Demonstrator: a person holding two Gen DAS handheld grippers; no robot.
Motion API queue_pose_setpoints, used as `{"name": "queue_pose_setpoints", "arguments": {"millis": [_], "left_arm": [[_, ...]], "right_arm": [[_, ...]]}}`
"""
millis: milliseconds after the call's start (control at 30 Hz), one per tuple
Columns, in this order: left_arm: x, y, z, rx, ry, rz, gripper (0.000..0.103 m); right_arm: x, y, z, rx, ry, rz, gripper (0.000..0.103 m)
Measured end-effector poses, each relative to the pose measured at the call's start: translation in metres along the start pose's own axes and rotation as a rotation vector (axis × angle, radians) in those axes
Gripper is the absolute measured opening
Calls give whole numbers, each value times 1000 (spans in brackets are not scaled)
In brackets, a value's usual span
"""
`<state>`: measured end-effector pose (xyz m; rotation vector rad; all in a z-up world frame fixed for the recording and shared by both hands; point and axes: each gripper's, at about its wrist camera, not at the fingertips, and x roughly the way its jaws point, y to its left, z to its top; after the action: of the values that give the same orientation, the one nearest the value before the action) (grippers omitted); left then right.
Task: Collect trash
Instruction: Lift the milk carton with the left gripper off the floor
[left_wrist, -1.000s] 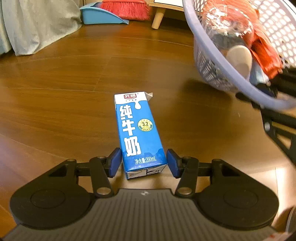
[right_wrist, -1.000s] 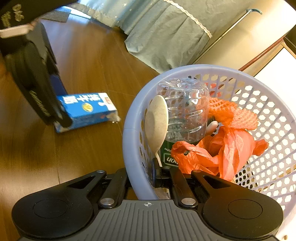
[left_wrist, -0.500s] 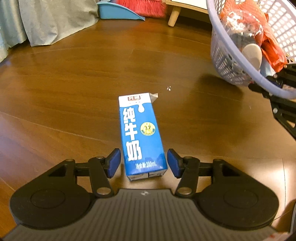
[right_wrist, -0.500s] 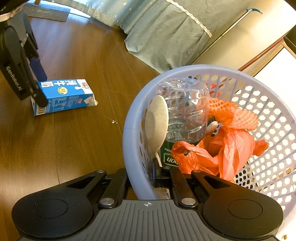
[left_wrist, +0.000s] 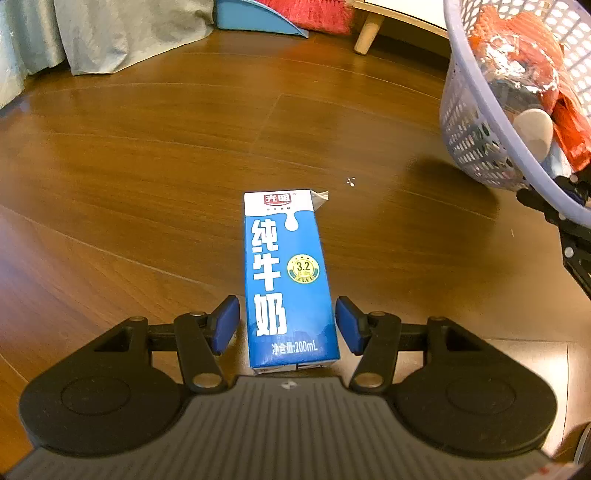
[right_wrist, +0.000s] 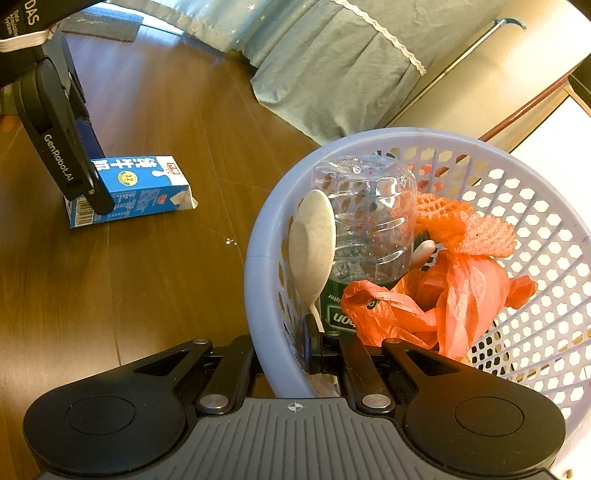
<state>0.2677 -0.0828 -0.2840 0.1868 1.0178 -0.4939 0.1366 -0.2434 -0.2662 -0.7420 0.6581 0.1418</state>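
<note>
closing the left claw slowly should work best, because its blue pads are spread wide with the milk box lying flat on the wood floor right between them, a small gap on each side, so squeeze both long sides evenly and lift it straight up. the right claw is pinching the rim of the purple basket, which waits off to the left claw's right. since a second ago the milk box sits straighter and deeper between the pads, and the basket is farther away
</note>
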Motion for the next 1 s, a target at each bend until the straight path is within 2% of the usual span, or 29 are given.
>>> {"name": "queue_pose_setpoints", "arguments": {"millis": [433,1000], "left_arm": [[10,-2,7,-8,-3,10,52],[11,2,7,17,6,6,45]], "right_arm": [[-1,0,0,-3,2,0,4],[-1,2,1,-4,3,-1,4]]}}
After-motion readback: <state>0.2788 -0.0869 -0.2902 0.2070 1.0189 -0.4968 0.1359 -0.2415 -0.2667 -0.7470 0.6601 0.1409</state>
